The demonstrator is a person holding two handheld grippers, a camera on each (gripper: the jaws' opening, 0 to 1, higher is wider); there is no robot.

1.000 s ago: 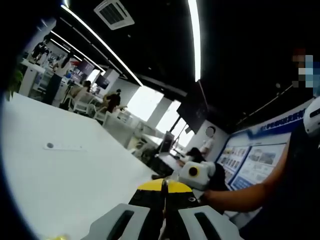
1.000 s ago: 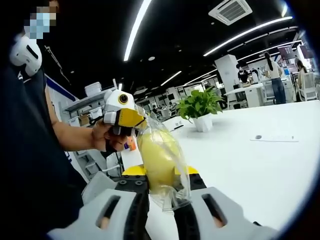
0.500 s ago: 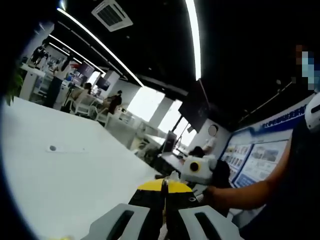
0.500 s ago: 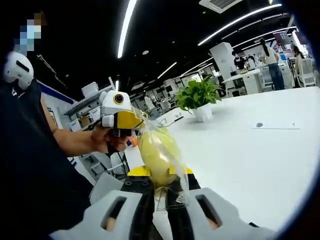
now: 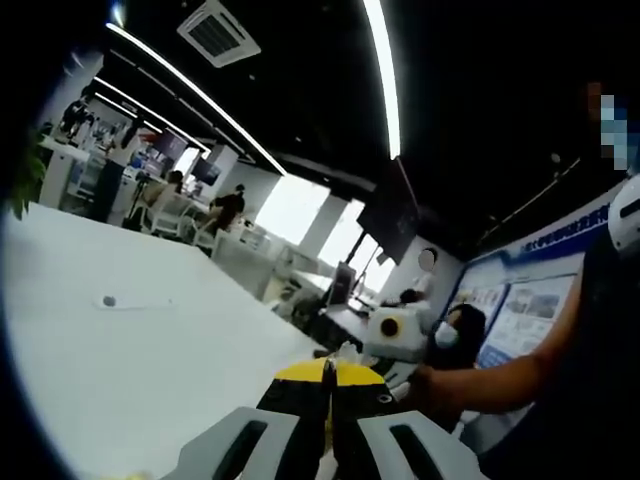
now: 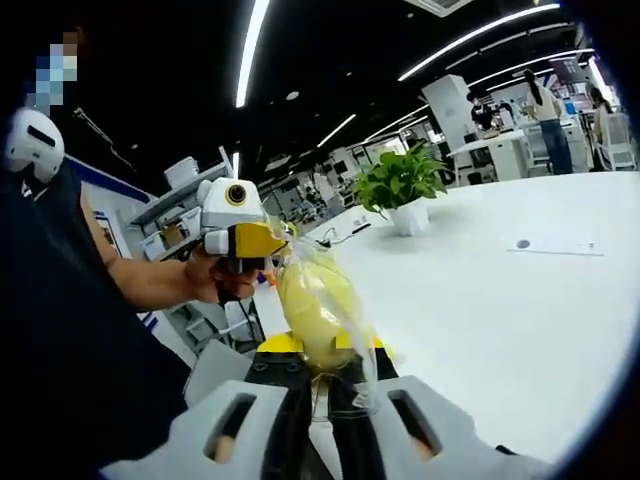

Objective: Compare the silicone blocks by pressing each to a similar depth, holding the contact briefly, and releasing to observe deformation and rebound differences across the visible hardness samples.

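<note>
A clear plastic bag [image 6: 335, 300] with a pale yellow block [image 6: 312, 312] inside stands upright above the white table [image 6: 500, 330] in the right gripper view. My right gripper [image 6: 322, 372] is shut on the bag's lower end. My left gripper [image 6: 272, 240], held by a hand, comes in from the left, and its yellow jaws meet the bag's top edge. In the left gripper view my left gripper [image 5: 327, 378] has its jaws pressed together. Beyond it is the right gripper [image 5: 395, 328] in the person's hand. The bag is barely visible there.
A potted green plant [image 6: 400, 185] stands on the table farther back. A thin flat strip with a round dot [image 6: 555, 246] lies on the table, also seen as a strip [image 5: 130, 300] in the left gripper view. The person's arm [image 6: 150, 285] is at the left. Several people sit at distant desks [image 5: 225, 205].
Both views have shifted slightly with the hands. The bag stays stretched between the two shut grippers, and nothing was let go.
</note>
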